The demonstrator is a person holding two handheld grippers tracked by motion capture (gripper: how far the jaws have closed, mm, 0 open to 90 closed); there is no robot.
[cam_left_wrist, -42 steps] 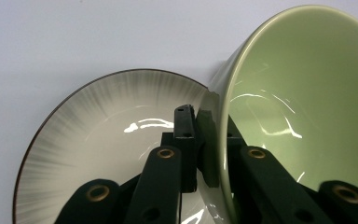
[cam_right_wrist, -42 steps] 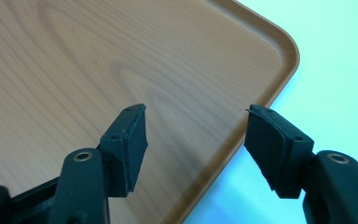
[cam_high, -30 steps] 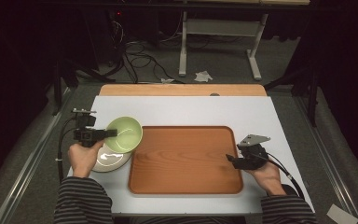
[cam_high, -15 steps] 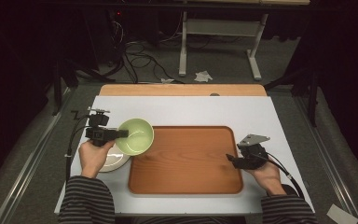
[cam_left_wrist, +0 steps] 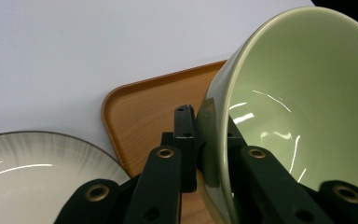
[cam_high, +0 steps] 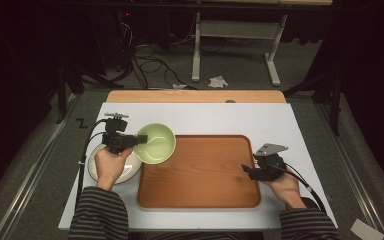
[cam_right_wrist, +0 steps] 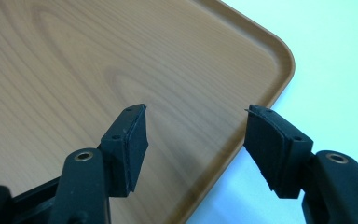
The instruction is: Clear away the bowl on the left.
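Observation:
A pale green bowl hangs above the left edge of the wooden tray, held by its rim in my left gripper. In the left gripper view the jaws pinch the bowl wall, one inside and one outside, with the tray corner below. A white plate lies on the table under my left hand, also seen as a plate at lower left. My right gripper rests at the tray's right edge, open and holding nothing; its jaws stand apart over the tray corner.
The tray sits on a white tabletop with a wooden strip along the far edge. Beyond the table are cables and a metal stand on the dark floor.
My left gripper has carried the green bowl rightward from over the plate to the tray's left edge. The right gripper has stayed put.

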